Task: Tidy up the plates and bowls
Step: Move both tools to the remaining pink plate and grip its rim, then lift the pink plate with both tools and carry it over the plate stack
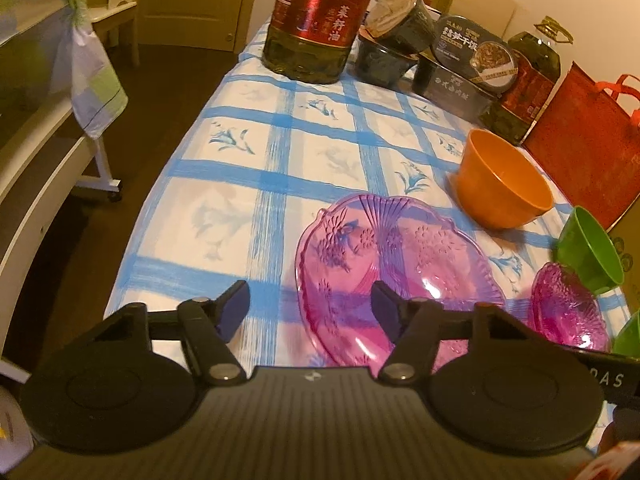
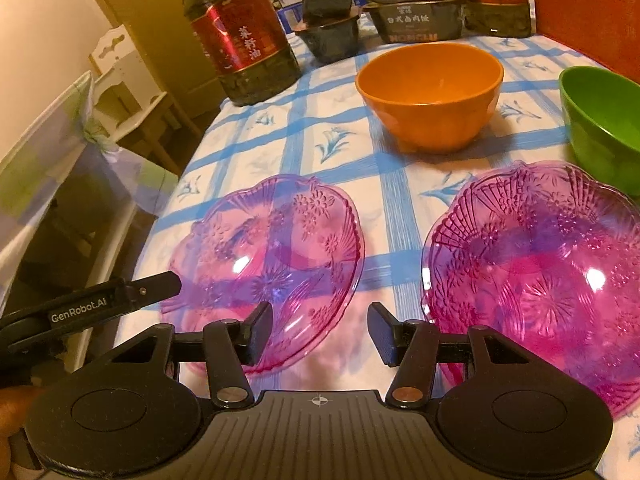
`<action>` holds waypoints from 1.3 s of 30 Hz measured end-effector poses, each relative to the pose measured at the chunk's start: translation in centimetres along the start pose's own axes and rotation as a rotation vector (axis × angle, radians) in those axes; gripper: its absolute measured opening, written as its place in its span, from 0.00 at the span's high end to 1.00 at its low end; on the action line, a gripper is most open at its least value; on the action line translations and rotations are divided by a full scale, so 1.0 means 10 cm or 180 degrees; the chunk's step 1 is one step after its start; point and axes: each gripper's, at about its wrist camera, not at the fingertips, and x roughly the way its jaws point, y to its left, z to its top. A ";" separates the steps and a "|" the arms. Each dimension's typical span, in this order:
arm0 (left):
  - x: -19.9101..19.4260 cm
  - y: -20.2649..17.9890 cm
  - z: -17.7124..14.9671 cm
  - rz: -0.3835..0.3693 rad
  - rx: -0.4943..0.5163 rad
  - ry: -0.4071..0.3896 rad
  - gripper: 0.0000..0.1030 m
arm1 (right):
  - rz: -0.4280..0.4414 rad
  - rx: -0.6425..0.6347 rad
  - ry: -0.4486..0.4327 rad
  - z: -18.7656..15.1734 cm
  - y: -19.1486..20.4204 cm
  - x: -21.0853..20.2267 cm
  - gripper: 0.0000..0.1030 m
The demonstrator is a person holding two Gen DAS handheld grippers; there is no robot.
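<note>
- Left gripper hangs over the near edge of the left plate, jaws parted; its right finger shows in front of the plate's near-left rim and the left finger over bare cloth. Whether a pad touches the rim I cannot tell.
- Right gripper is also parted and grips nothing; bare cloth lies between its fingers, with the left plate just past one fingertip and the right plate just past the other.
- Both plates are clear pink-purple plastic with scalloped rims, pressed flower and fan-rib patterns, and bright glints of light on their shallow wells.
- Blue check cloth shows through the left plate.
- Right plate sits beside the left plate, apart from it by a strip of cloth, and looks a deeper magenta.
- Orange bowl stands upright beyond the left plate, toward its right, plain and glossy, empty.
- Green bowl stands right of the orange bowl, behind the right plate, partly cut by the frame edge.
- Oil jug with a red label stands far behind the left plate, near the table's left edge.
- Dark food tubs are stacked behind the orange bowl.
- Red bag leans at the table's right side, past the orange bowl.
</note>
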 end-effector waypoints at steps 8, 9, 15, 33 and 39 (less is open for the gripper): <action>0.19 -0.02 0.05 0.0023 0.0156 0.0029 0.65 | -0.0047 -0.0038 0.0036 0.02 0.02 0.18 0.61; 0.20 -0.02 0.05 0.0025 0.0160 0.0034 0.68 | -0.0053 -0.0030 0.0045 0.02 0.01 0.19 0.64; 0.23 -0.04 0.03 0.0099 0.0232 0.0118 0.88 | -0.0085 -0.0020 0.0068 0.03 -0.02 0.21 0.83; -0.66 -0.32 -0.33 0.0167 0.0233 -0.0022 0.91 | 0.0066 -0.0150 -0.0008 -0.25 -0.03 -0.54 0.86; -0.98 -0.66 -0.42 0.0082 0.0315 -0.0142 0.90 | 0.0028 -0.0104 -0.0156 -0.36 -0.16 -0.98 0.86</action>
